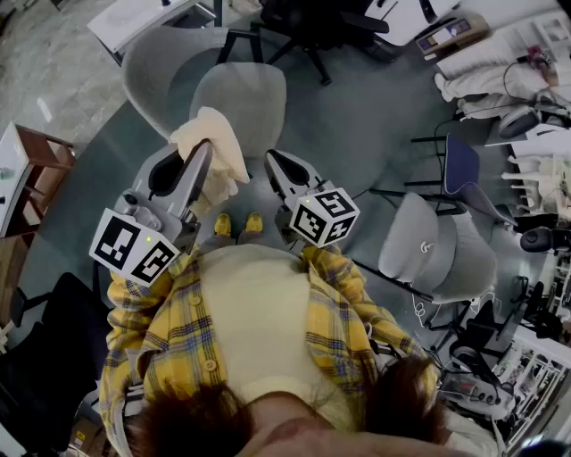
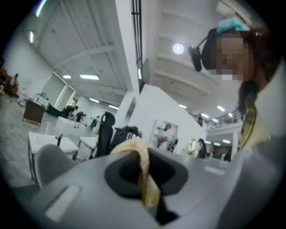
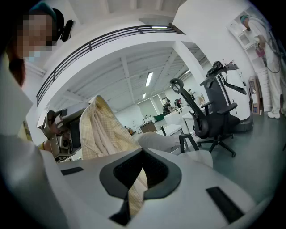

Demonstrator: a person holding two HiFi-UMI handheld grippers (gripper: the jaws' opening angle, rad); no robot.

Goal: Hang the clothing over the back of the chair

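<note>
A cream checked piece of clothing point(image 1: 212, 147) hangs bunched between my two grippers, above the front of a grey shell chair point(image 1: 236, 94) whose curved back point(image 1: 152, 62) lies on the far side. My left gripper point(image 1: 205, 150) is shut on the clothing, and in the left gripper view a fold of cloth point(image 2: 144, 172) is pinched where the jaws point(image 2: 151, 203) meet. My right gripper point(image 1: 271, 158) is shut on another part. In the right gripper view the clothing point(image 3: 102, 129) rises from the closed jaws point(image 3: 129, 203) toward the left gripper.
A black office chair point(image 1: 312, 27) stands beyond the grey chair, next to a white table point(image 1: 152, 18). Two more grey chairs point(image 1: 437, 245) and a blue one point(image 1: 459, 165) are at the right. A wooden stool point(image 1: 40, 161) sits at the left.
</note>
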